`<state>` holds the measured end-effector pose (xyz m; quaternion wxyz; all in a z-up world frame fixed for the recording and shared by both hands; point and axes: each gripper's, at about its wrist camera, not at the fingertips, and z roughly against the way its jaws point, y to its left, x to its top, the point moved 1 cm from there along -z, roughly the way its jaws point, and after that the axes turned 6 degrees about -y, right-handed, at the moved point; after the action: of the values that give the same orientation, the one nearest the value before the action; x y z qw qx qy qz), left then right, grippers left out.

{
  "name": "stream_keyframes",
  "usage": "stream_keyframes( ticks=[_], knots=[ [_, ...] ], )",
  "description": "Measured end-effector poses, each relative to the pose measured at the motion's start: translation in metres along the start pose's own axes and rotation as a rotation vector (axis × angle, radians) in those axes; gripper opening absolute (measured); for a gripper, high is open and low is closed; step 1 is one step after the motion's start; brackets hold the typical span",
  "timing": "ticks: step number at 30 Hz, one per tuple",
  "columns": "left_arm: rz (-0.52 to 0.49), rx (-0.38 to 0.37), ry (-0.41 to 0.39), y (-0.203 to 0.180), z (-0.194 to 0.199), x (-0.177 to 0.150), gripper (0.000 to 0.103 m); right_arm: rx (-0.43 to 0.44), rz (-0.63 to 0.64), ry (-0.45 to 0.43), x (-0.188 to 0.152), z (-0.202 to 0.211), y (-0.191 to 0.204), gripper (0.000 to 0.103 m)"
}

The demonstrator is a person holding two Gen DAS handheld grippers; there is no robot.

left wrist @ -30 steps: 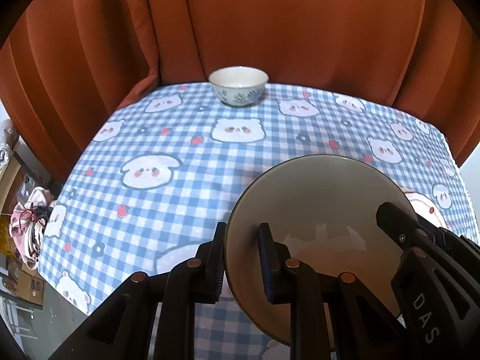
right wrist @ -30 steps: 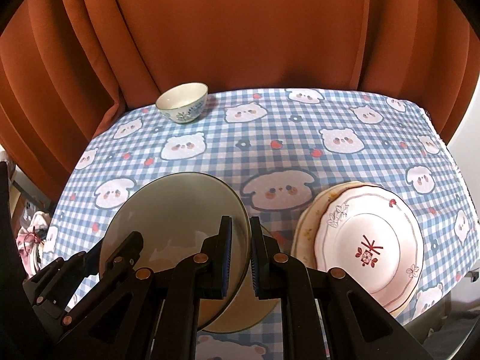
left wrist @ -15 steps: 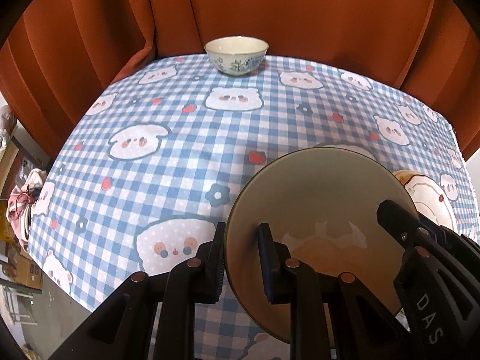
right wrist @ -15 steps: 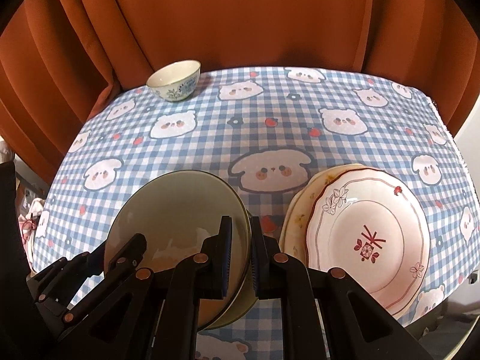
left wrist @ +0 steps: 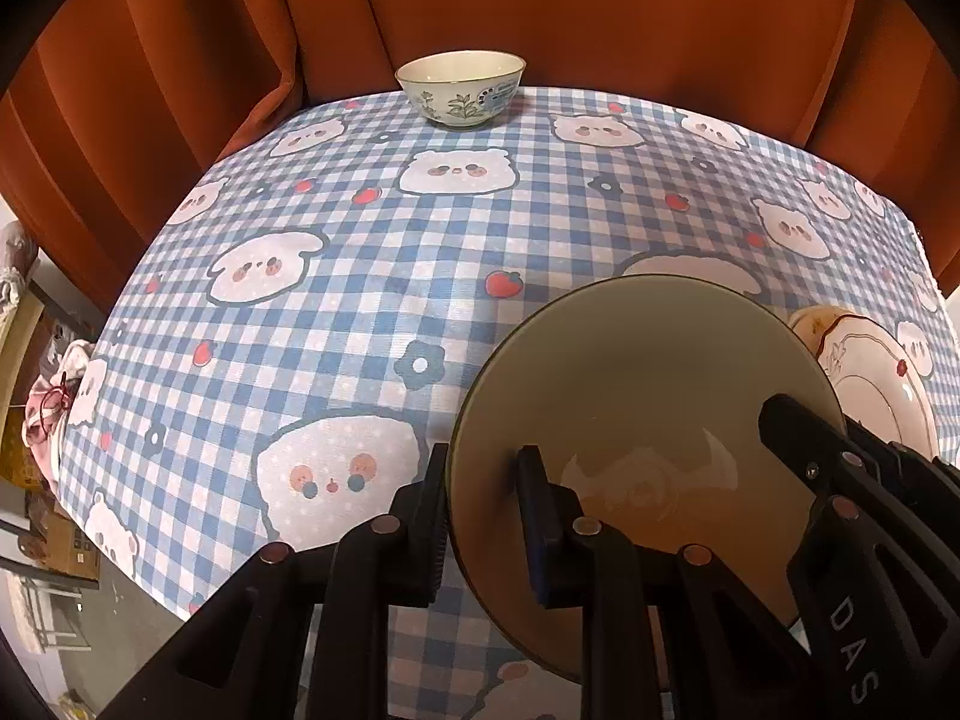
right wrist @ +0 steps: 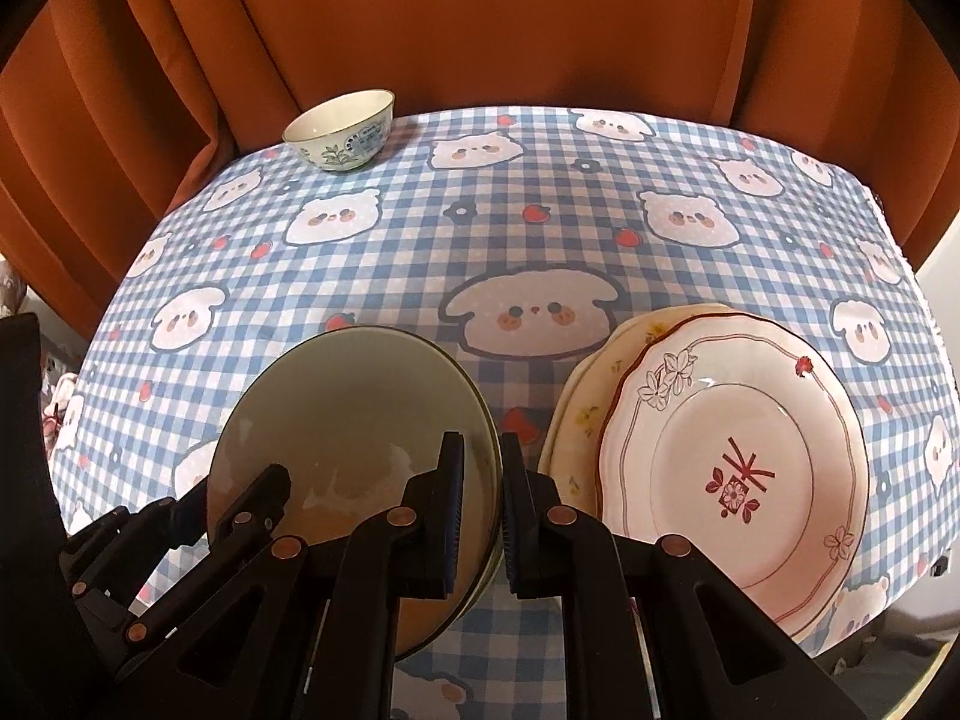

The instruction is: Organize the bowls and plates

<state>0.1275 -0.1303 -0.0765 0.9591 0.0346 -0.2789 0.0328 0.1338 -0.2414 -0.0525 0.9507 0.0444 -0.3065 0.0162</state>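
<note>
Both claws have come down closer to the tabletop (left wrist: pixel 372 276). The left claw (left wrist: pixel 483 516) and right claw (right wrist: pixel 480 504) pinch opposite rims of the big bowl (left wrist: pixel 648 396). Next, set it down softly, left of the plates (right wrist: pixel 738 468).

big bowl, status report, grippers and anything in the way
Left gripper and right gripper both shut on big bowl rim, opposite sides. Plate stack close on its right; small bowl far back, clear.

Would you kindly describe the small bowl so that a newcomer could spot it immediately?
Start at the checked tablecloth and go to its far edge by the orange curtain. The small bowl stands there alone, upright, far from the plates; only it has leaf patterns painted outside.
</note>
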Motion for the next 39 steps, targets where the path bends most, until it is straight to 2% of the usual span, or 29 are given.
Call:
stream_keyframes(
  ticks=[3,7,8,11,12,17,21,27,39],
  knots=[
    [0.004,-0.01,0.0,0.001,0.0,0.0,0.02,-0.001,-0.004,-0.005,-0.001,0.0,-0.001,0.014],
    [0.012,-0.06,0.014,0.002,-0.002,-0.001,0.037,-0.006,-0.008,-0.007,-0.001,0.0,-0.001,0.017],
    [0.011,-0.072,0.023,0.002,-0.002,-0.001,0.038,-0.003,-0.005,-0.007,-0.001,0.001,-0.001,0.023],
    [0.001,-0.085,0.019,0.004,0.001,-0.001,0.049,-0.01,-0.021,0.008,-0.003,0.0,0.0,0.062],
    [0.001,-0.086,0.011,0.001,0.0,-0.001,0.054,-0.013,-0.024,0.004,-0.004,0.001,0.001,0.064],
    [-0.004,-0.136,-0.01,0.011,0.008,0.004,0.065,-0.027,-0.028,-0.007,0.0,0.007,0.01,0.064],
    [-0.005,-0.169,-0.032,0.026,0.015,0.014,0.065,-0.049,-0.03,-0.023,0.008,0.015,0.022,0.071],
    [-0.034,-0.19,-0.062,0.055,0.024,0.031,0.065,-0.069,-0.057,-0.049,0.021,0.026,0.047,0.073],
    [-0.057,-0.224,-0.113,0.125,0.026,0.07,0.068,-0.099,-0.084,-0.091,0.052,0.031,0.124,0.078]
  ],
)
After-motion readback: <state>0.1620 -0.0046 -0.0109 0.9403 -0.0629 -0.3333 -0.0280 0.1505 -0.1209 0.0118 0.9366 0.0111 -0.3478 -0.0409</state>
